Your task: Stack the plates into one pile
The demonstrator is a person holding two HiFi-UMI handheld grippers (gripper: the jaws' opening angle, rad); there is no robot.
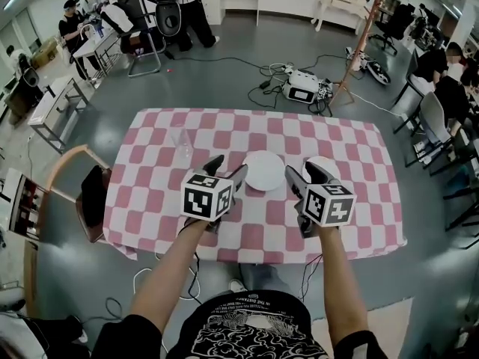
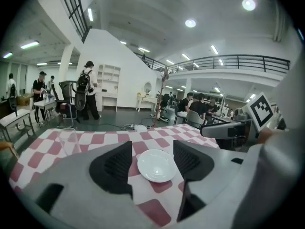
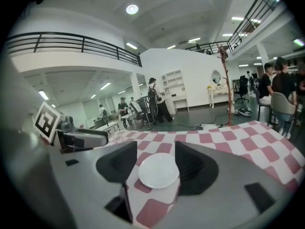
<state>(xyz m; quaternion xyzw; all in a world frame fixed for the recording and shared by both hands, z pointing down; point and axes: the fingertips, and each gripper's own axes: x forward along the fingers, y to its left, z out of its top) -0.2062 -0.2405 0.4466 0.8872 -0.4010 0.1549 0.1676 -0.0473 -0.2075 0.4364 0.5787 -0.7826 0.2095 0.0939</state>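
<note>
Both grippers wide open, nothing held. Left gripper point(image 1: 227, 169) just left of plate point(image 1: 264, 170) at desk point(image 1: 165, 200) centre, plate lined up btwn its jaws. Right gripper point(image 1: 307, 174) hides near edge of 2nd plate point(image 1: 323, 161), just right of 1st. Imo I'd grab 2nd w/ right, carry left.

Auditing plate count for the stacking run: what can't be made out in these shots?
- Right plate, head view: mostly hidden behind the right gripper; single or stacked, cannot tell.
- Glass, head view: clear and small; empty or not, unreadable.
- Table near edge, head view: partly covered by the person's arms.
- Plate, right gripper view: which of the two it is, unclear.
</note>
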